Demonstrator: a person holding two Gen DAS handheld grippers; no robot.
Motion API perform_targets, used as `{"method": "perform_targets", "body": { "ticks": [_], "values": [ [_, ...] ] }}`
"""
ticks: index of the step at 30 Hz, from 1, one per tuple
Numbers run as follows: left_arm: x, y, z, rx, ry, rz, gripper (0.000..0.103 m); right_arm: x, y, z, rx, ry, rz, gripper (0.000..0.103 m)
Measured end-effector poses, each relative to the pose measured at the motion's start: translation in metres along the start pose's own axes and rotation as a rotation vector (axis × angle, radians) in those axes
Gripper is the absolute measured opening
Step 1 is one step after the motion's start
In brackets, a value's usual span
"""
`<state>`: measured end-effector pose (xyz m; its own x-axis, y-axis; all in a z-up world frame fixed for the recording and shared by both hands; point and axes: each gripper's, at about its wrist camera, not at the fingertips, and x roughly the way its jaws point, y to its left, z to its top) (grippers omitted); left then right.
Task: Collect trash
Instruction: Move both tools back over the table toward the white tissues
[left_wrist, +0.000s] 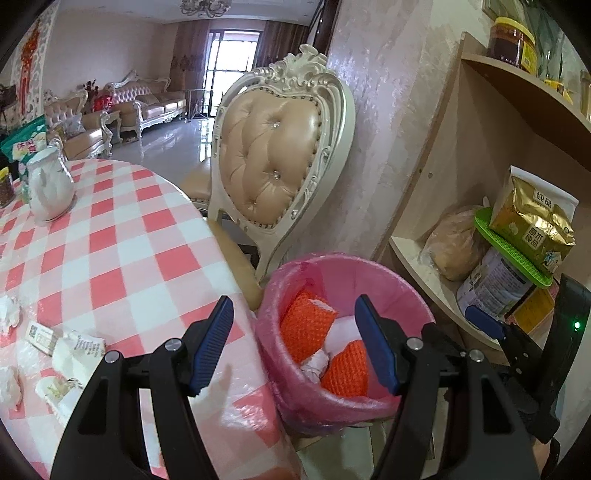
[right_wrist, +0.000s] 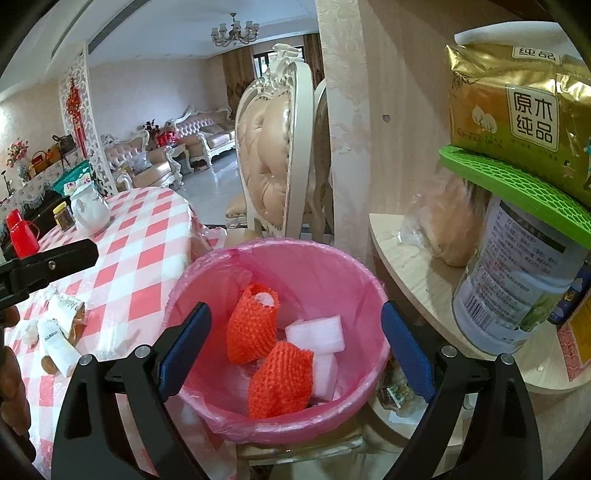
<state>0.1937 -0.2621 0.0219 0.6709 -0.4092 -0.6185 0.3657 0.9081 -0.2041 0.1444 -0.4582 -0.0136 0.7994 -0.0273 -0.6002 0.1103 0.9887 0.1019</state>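
The right gripper hangs above the pink-lined trash bin with its jaws spread wide and nothing between them. Inside the bin lie two orange foam nets and white foam pieces. The left gripper is partly open and also empty, over the edge of the table beside the bin. Crumpled tissues and paper wrappers lie on the checked tablecloth. A white teapot stands farther back on the table.
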Motion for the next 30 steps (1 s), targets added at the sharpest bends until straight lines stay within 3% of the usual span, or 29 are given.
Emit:
{"method": "perform_targets", "body": {
  "ticks": [30],
  "values": [
    [-0.090,0.108,-0.030,-0.151,-0.091,0.170,0.067,-0.015,0.070,-0.004,-0.107,-0.003,0.098,0.091]
  ]
}}
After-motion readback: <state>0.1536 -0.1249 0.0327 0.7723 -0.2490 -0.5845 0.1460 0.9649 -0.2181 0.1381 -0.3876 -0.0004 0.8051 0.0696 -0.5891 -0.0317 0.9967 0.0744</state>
